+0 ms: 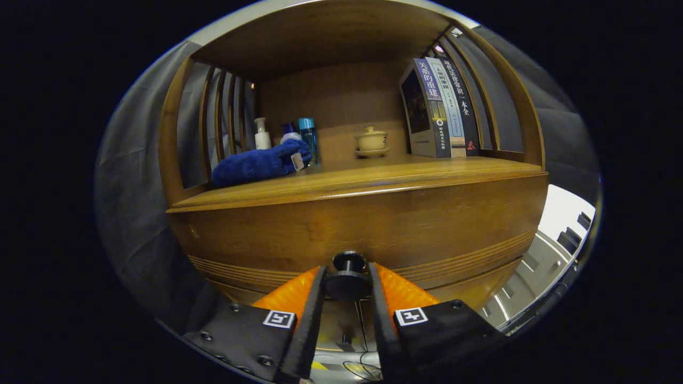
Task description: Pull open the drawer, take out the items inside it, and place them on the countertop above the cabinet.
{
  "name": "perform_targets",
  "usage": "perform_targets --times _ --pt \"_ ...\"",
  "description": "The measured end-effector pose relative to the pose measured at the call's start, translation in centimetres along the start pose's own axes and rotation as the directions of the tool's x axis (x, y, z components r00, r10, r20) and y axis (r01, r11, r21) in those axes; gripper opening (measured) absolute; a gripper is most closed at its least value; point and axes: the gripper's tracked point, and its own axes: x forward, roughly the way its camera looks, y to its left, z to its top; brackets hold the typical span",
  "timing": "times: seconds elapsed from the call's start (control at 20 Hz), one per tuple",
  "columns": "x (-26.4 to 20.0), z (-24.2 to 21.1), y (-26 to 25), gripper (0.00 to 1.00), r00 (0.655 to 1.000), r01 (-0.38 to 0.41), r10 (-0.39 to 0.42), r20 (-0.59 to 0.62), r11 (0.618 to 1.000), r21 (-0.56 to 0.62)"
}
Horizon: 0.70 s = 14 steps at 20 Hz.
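One dark round knob (348, 273) sits squarely between the two fingers of the gripper (347, 282), whose jaws stand closed in on it from either side, both pads seeming to press on its disc, so I judge the pull-open step to be in hand with the grip already made. The drawer (363, 229) itself, a broad wooden front with grooved lines along its lower part, lies just ahead of the jaws and looks flush with the cabinet, so it reads as not yet drawn out; whatever lies inside is hidden. The next move, as I judge it, calls for a straight pull back along the line of the fingers, kept level so the small knob does not slip out from between the pads, and then a release once the gap is wide enough to reach in. Above and beyond the jaws runs the desk (373, 178), the wooden countertop where the items are meant to end up. It already carries things: a blue cloth (259, 164) beyond the jaws on their left side, with a white pump bottle (261, 134) and a blue bottle (308, 138) behind it; a small lidded cup on a saucer (371, 142) nearly straight above the knob; and a row of upright books (440, 109) on the right. The bare front strip of the top, nearest the jaws, looks like the freest landing place. Slatted wooden side frames (224, 114) close in the shelf, dark cloth hangs on both sides, and a pale floor shows below on the right.
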Motion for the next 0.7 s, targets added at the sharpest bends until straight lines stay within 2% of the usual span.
perform_targets --times 0.15,0.35,0.7 --pt "-0.1 -0.2 0.0 0.48 1.0 -0.008 0.008 -0.026 1.0 0.016" --pt "-0.5 -0.4 0.1 0.37 0.998 0.035 -0.031 -0.059 0.997 0.063" --pt "-3.3 -1.0 0.3 0.37 0.996 0.05 -0.045 -0.077 0.997 0.063"
